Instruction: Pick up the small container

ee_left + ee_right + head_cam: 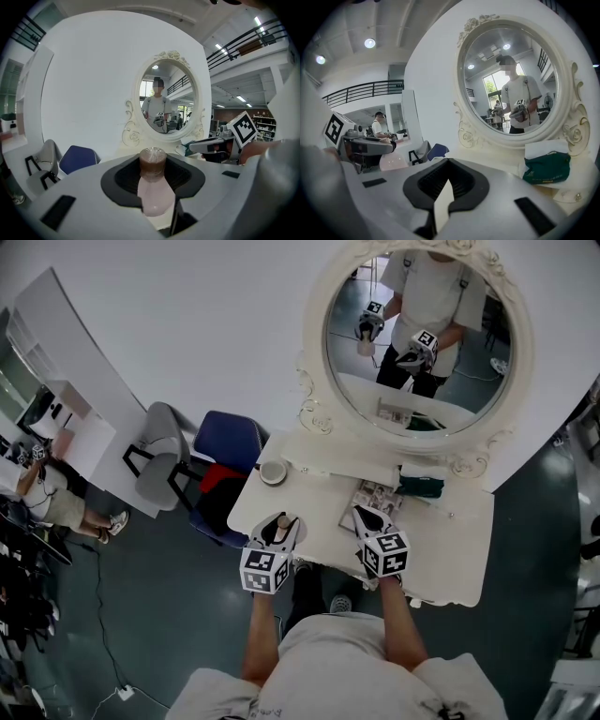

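Observation:
The small container (153,193) is a pale pink bottle with a brown cap. It stands upright between the jaws of my left gripper (153,180), which is shut on its body. In the head view the same bottle (281,524) hangs over the left front corner of the white dressing table (450,540), with the left gripper (280,529) around it. My right gripper (362,515) hovers over the table's front middle, its jaws together and nothing between them (443,199). The right gripper view shows the pink bottle (393,162) at its left.
An oval ornate mirror (422,334) rises at the table's back. On the table lie a small round dish (273,472), a patterned booklet (377,493) and a green pouch (419,487). A blue chair (230,442) and a grey chair (159,460) stand to the left.

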Tool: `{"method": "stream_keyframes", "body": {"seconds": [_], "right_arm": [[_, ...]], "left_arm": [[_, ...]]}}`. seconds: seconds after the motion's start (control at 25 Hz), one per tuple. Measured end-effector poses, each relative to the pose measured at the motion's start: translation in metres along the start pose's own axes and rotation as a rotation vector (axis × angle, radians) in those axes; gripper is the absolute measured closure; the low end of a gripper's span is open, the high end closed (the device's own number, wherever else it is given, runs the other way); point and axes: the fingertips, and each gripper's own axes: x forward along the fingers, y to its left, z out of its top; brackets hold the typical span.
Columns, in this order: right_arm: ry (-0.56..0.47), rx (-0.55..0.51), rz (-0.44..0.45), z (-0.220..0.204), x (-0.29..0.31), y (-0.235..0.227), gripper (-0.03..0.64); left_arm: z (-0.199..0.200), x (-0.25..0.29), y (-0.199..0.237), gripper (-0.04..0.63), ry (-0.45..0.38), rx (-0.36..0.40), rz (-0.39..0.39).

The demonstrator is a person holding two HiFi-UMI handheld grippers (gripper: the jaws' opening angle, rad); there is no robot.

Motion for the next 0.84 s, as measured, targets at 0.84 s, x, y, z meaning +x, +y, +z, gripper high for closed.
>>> {"method": "stream_keyframes", "body": {"seconds": [0.84], "right_arm": [[-0.016,-0.014,0.025,0.0019,0.0014,0.0072,0.612]], "left_arm": [[0.0014,-0.0072,0.0021,0.443,0.001,0.018,0.014]]}}
